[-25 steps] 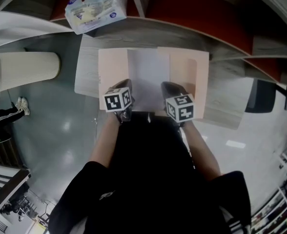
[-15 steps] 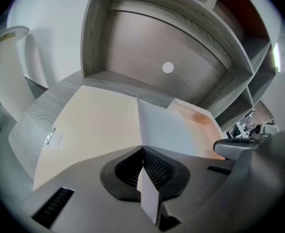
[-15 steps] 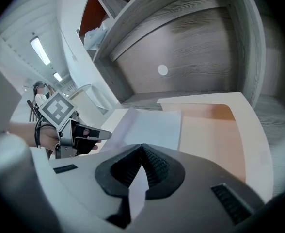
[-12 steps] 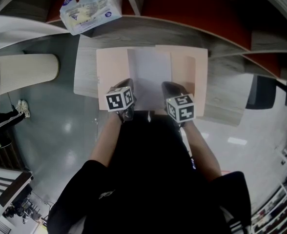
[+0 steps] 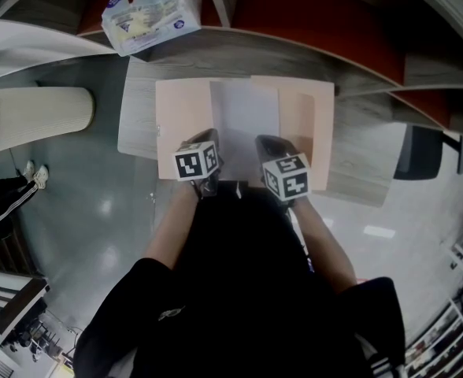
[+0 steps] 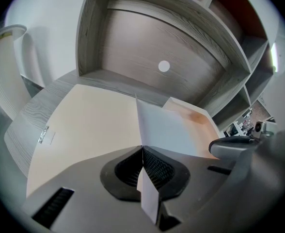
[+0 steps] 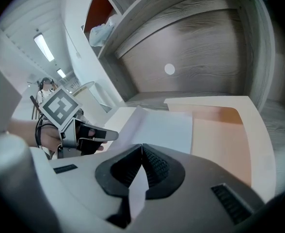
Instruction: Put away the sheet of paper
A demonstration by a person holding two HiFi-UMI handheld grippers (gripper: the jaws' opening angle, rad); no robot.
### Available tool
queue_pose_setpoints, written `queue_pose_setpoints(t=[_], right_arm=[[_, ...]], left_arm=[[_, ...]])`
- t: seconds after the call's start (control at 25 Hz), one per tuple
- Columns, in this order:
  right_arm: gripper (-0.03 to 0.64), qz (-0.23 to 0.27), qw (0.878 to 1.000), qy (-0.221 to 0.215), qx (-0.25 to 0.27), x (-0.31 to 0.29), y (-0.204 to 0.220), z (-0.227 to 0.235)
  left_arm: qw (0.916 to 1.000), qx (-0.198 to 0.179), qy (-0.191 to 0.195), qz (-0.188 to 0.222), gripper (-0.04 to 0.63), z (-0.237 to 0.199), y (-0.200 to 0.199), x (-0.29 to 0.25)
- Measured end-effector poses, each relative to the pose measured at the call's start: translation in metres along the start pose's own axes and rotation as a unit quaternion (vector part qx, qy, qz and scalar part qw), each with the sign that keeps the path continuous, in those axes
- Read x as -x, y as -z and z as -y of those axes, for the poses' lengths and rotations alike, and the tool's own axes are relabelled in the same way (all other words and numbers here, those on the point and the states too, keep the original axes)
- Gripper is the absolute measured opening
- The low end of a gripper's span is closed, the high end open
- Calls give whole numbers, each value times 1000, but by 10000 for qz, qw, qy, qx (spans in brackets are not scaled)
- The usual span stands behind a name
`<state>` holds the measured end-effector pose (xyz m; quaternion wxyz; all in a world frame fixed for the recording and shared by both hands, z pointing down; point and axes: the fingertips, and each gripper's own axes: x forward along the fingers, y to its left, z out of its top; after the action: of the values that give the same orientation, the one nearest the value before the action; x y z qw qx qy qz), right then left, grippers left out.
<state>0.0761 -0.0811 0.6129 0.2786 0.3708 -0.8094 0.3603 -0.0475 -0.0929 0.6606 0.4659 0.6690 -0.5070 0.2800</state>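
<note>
An open peach folder (image 5: 183,113) lies flat on the grey wooden desk (image 5: 361,164). A white sheet of paper (image 5: 243,116) rests over the folder's middle fold. My left gripper (image 5: 209,142) is shut on the sheet's near left edge, and my right gripper (image 5: 264,143) is shut on its near right edge. In the left gripper view the sheet (image 6: 167,129) runs out from between the closed pads over the folder (image 6: 89,123). In the right gripper view the sheet (image 7: 163,127) likewise leaves the pinched jaws, with the folder's pocket (image 7: 220,137) to its right and the left gripper (image 7: 95,133) at the left.
A plastic-wrapped pack (image 5: 146,12) sits on the shelf above the desk. A ribbed white cylinder (image 5: 44,115) stands at the left, a dark chair (image 5: 420,154) at the right. The shelf's back panel with a round hole (image 6: 164,66) rises just behind the folder.
</note>
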Motion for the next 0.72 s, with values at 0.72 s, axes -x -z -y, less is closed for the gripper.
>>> queue_pose_setpoints(t=[0.72], right_arm=[[18,-15,10000,44,-52,4,6,12]], left_arm=[[9999,-96,68,-97,44,16,4,-8]])
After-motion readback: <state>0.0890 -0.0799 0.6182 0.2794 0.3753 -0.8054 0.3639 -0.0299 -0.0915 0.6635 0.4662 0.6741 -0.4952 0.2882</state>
